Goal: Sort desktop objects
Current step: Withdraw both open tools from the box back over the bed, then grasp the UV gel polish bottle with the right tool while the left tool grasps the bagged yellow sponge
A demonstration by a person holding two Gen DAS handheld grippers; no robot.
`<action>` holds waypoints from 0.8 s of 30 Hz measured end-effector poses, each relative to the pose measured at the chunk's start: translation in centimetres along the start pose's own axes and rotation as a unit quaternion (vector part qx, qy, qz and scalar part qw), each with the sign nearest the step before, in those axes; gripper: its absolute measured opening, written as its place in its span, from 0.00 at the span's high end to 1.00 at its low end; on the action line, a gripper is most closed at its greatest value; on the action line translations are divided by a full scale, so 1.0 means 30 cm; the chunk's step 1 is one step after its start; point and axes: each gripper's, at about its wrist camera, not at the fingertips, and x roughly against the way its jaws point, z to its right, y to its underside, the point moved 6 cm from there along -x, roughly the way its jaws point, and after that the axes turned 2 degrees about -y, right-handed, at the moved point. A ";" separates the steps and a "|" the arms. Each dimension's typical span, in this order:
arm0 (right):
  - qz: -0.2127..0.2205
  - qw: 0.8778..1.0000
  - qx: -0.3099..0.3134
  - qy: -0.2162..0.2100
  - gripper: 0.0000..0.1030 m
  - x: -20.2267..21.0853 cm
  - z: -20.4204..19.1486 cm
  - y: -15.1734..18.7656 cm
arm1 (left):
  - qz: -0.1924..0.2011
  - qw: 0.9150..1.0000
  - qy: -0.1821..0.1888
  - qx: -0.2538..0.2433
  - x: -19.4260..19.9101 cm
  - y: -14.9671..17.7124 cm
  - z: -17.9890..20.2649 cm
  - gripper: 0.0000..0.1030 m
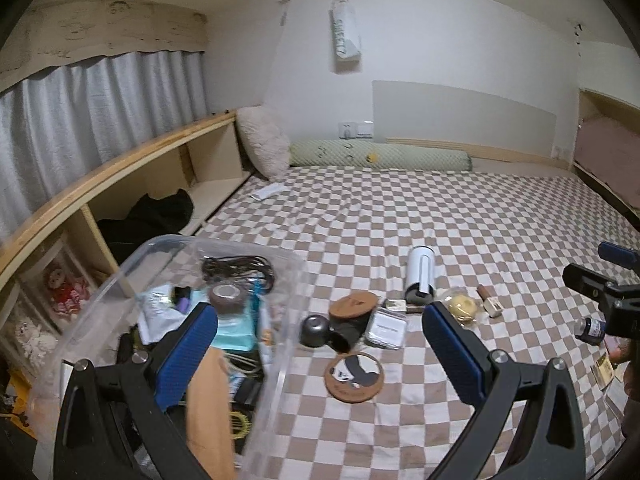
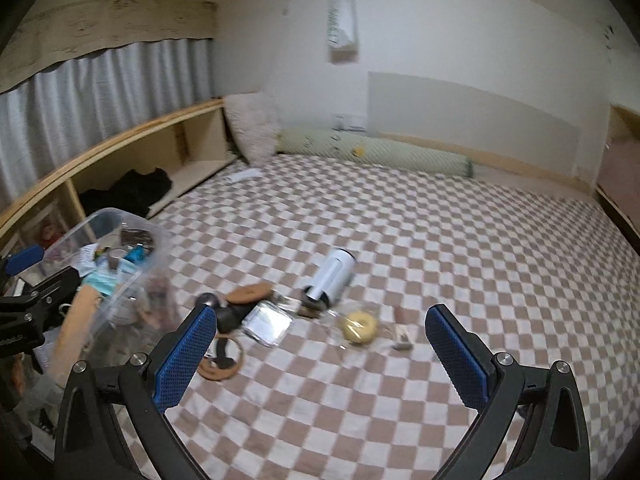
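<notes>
Checkered bedding covers a bed that serves as the work surface, with a wooden shelf and grey curtain along the left and a green bolster at the far wall. A clear bin of odds and ends sits near left. The left gripper hangs with jaws wide apart and nothing between them; coasters, a white bottle and a yellow ring lie scattered just beyond it. The right gripper, equally spread and empty, faces the same clutter, the yellow ring nearest between its fingers.
</notes>
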 end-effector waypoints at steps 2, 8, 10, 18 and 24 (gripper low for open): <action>-0.007 1.000 -0.003 0.010 0.00 -0.007 0.043 0.022 | -0.004 1.000 0.006 -0.007 -0.017 0.010 0.036 0.00; -0.026 0.999 0.010 0.032 0.00 -0.030 0.119 0.086 | -0.018 0.999 0.023 -0.022 -0.073 0.036 0.136 0.00; -0.034 0.998 0.015 0.042 0.00 -0.046 0.135 0.109 | -0.024 0.999 0.029 -0.027 -0.096 0.047 0.171 0.00; -0.096 0.994 0.024 0.037 0.00 -0.171 0.178 0.212 | -0.050 0.997 0.040 -0.053 -0.191 0.116 0.265 0.00; -0.132 0.991 0.014 0.036 0.00 -0.287 0.222 0.292 | -0.067 0.996 0.018 -0.051 -0.288 0.191 0.263 0.00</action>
